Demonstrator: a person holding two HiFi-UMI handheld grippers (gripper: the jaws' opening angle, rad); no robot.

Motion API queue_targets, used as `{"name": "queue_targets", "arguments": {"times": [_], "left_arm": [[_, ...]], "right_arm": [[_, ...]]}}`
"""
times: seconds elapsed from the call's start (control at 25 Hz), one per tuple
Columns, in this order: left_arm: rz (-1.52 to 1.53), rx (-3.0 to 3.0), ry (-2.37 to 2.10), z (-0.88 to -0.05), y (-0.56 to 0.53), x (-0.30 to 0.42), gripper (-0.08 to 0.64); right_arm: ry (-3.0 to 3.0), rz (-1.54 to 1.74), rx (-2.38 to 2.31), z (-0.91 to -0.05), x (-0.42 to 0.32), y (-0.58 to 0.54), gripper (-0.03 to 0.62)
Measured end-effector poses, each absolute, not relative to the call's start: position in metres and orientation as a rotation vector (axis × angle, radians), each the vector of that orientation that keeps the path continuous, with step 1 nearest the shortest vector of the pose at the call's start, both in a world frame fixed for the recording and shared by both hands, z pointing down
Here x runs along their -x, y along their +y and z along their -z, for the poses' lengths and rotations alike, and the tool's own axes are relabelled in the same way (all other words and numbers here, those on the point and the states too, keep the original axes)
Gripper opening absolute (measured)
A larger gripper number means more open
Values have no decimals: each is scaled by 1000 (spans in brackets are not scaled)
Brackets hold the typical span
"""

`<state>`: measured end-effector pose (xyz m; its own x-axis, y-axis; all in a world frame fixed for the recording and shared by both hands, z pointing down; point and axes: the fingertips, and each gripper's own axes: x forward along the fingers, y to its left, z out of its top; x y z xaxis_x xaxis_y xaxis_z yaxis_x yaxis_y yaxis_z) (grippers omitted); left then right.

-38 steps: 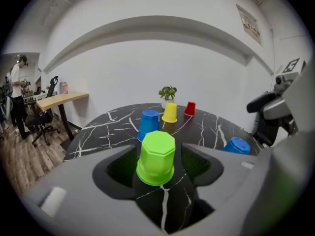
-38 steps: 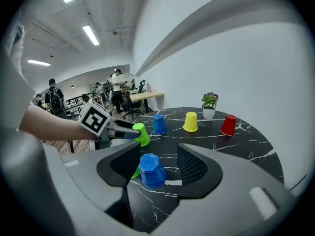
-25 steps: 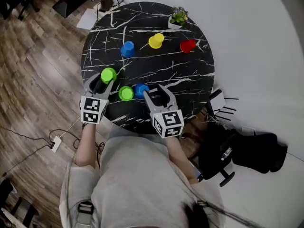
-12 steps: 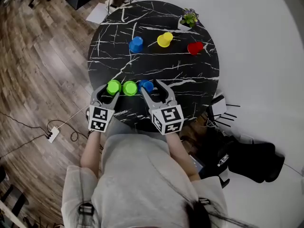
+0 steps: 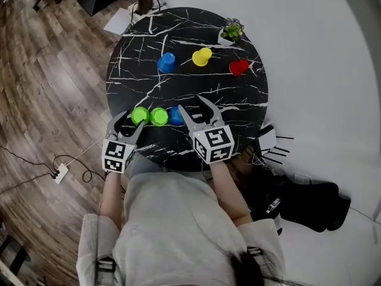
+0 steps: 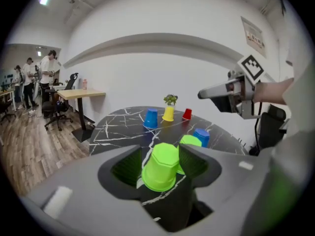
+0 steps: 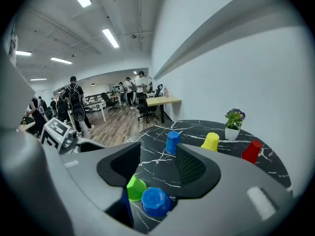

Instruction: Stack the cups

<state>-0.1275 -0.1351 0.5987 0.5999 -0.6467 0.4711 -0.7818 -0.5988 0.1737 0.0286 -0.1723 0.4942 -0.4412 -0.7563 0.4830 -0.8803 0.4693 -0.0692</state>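
Three upturned cups stand in a row at the near edge of the table: a green cup (image 5: 140, 115) (image 6: 161, 166), a second green cup (image 5: 159, 117) (image 6: 193, 141) and a blue cup (image 5: 175, 116) (image 7: 156, 200). My left gripper (image 5: 127, 124) (image 6: 161, 154) is around the first green cup. Its jaws have just been opening and stand apart from the cup's sides. My right gripper (image 5: 191, 105) (image 7: 157, 154) is open and empty, just above and to the right of the blue cup. Farther back stand a blue cup (image 5: 166, 62), a yellow cup (image 5: 202, 56) and a red cup (image 5: 239, 67).
The round black marble table (image 5: 238, 100) has a small potted plant (image 5: 231, 31) at its far edge. Wooden floor with a cable and power strip (image 5: 58, 173) lies to the left. A dark bag (image 5: 309, 198) sits on the floor to the right. People and desks show far behind.
The left gripper carried its green cup to the right until it stands beside the other green cup. The right gripper moved a little forward over the blue cup.
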Motion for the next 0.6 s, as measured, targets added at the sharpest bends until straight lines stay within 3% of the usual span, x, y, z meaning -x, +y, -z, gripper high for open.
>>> {"name": "queue_targets", "arguments": {"times": [0.08,0.4,0.6], "left_arm": [[-449,-2466,-1211,-582,-142,140,273],[-336,-2448,-1389,-547,-163,187,59],[-334,-2420,-1424,-547,-166,217,58]], "right_arm": [[-2332,-430,-1340,-491,-26,-189,215],[-2299,-550,-1248,-519,-6,-262,216],[-2185,-612,-1211,-566,-3,-302,229]]}}
